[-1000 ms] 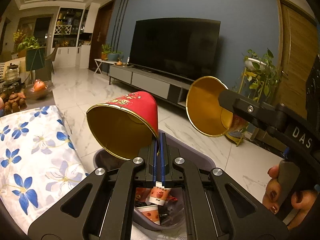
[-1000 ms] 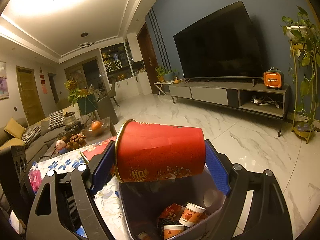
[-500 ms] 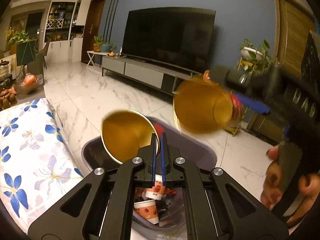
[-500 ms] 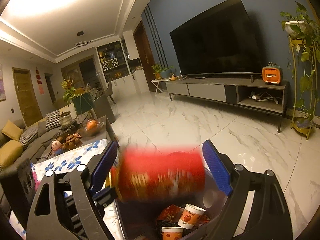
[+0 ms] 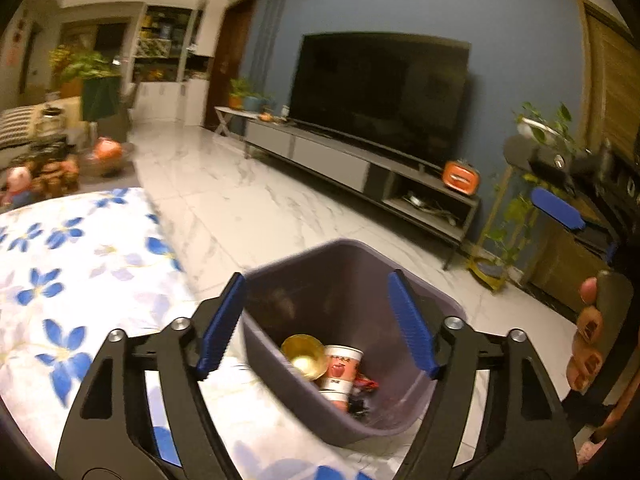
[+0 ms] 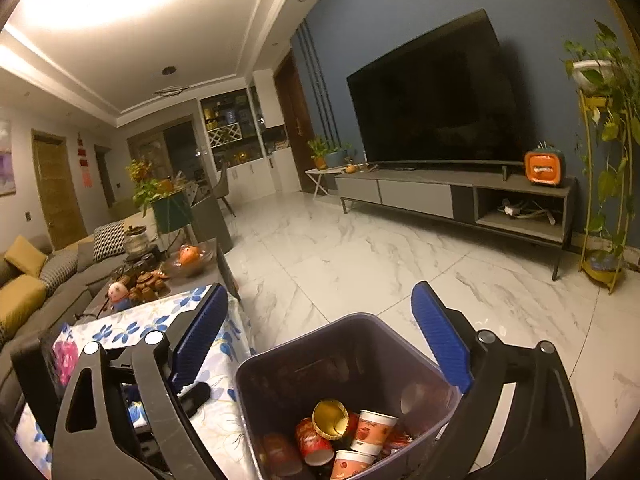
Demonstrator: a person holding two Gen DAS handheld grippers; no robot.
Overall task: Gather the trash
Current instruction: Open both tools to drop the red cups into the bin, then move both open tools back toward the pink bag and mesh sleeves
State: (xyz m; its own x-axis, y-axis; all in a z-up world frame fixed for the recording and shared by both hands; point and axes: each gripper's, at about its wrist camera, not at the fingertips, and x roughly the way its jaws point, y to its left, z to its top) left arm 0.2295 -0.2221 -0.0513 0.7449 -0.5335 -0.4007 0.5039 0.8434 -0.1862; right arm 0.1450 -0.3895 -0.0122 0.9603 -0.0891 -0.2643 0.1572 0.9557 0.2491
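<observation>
Two grippers were seen above one grey trash bin (image 6: 344, 344), which stood on the marble floor (image 6: 360, 256) just beside the floral-clothed table (image 5: 60, 264). The left gripper (image 5: 316, 328) was spread wide, with nothing held between its blue pads (image 5: 412, 336). The right gripper (image 6: 320, 340) was likewise spread wide and empty, its two blue fingers (image 6: 440, 344) set on either side of the bin's mouth in its own view.

Inside the bin, two red cups with gold linings were counted in the right wrist view: one (image 6: 330, 420) turned with its gold interior upward, and another (image 6: 314, 442) lying on its side just beside it. Two white paper cups printed with a red motif were also seen there, one (image 6: 372, 432) tilted above the other (image 6: 348, 464). A further reddish item at the lower left of the bin could not be told clearly. In the left wrist view one gold-lined cup (image 5: 302, 356) and one white cup (image 5: 340, 366) were made out, touching each other.

One hand (image 5: 588, 344) with painted nails was seen at the right edge, wrapped round the right gripper's handle.
</observation>
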